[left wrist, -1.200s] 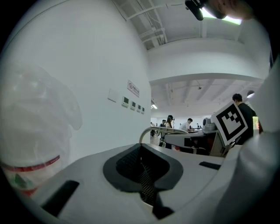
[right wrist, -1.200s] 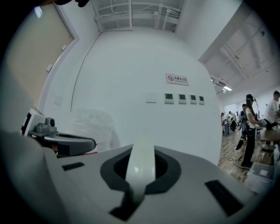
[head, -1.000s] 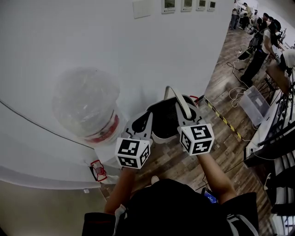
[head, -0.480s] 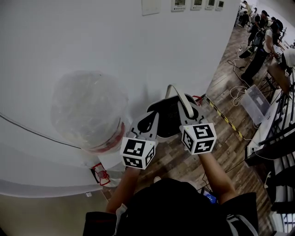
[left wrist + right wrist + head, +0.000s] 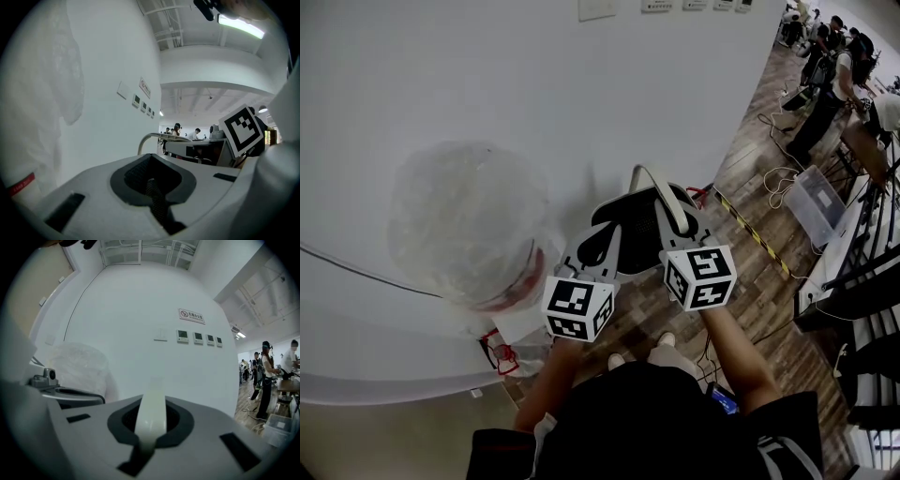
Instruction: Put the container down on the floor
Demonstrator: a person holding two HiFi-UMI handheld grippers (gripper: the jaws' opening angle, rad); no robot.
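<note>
A black mesh container [image 5: 637,228] with a white arched handle [image 5: 660,191] hangs in the air in front of a white wall. In the head view my left gripper [image 5: 598,246] holds its near left rim and my right gripper [image 5: 681,223] holds the handle. The left gripper view shows a strip of the black mesh [image 5: 153,193] pinched between the shut jaws. In the right gripper view the white handle [image 5: 151,418] runs up from between the shut jaws. The container's bottom is hidden.
A round bin lined with a translucent plastic bag [image 5: 467,223] and a red band stands left of the container against the wall [image 5: 581,103]. Wooden floor [image 5: 741,272] lies below and right, with cables, a plastic box [image 5: 814,202] and several people far off.
The container, carried by both grippers, has shifted a little along the wall as the person stepped; the person's shoes now show below it. Both grips are unchanged.
</note>
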